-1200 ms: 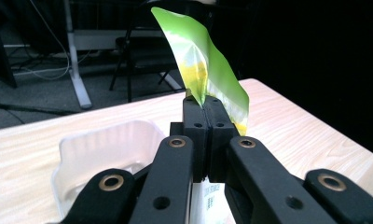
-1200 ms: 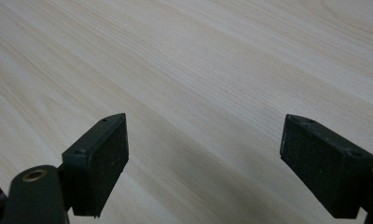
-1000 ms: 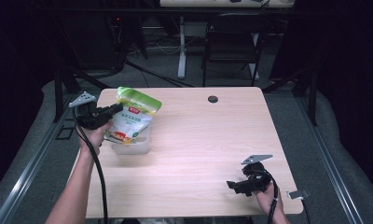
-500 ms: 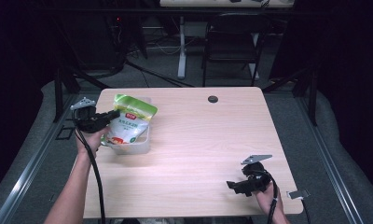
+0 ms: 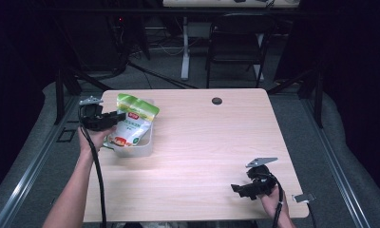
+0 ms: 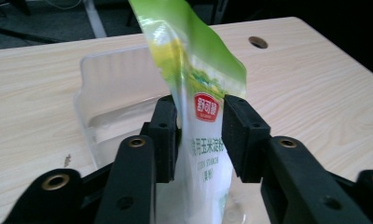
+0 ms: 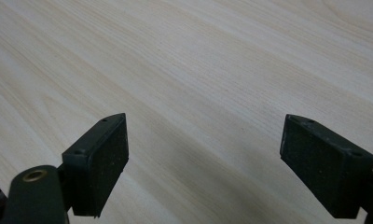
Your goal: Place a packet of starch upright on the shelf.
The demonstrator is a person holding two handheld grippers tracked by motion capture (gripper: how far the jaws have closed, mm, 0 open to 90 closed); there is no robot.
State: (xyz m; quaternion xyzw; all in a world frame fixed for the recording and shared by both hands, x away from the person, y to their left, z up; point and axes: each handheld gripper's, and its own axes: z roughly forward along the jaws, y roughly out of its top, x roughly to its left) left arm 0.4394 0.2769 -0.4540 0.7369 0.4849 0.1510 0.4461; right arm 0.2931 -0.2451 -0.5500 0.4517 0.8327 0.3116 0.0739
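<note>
At nine o'clock on the worktop (image 5: 202, 156), the left claw (image 6: 201, 140) has just been opening, freeing the pouch (image 5: 133, 124) standing in the clear tub (image 5: 143, 147); the right claw (image 7: 205, 163) idles spread at five o'clock.

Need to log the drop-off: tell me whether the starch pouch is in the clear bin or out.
In. The starch pouch stands tilted inside the clear bin, its green top leaning over the rim.

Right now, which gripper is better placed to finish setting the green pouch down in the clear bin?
Left. The left gripper straddles the green pouch standing in the clear bin, its jaws having just been opening. The right gripper sits open at the table's far near corner.
</note>
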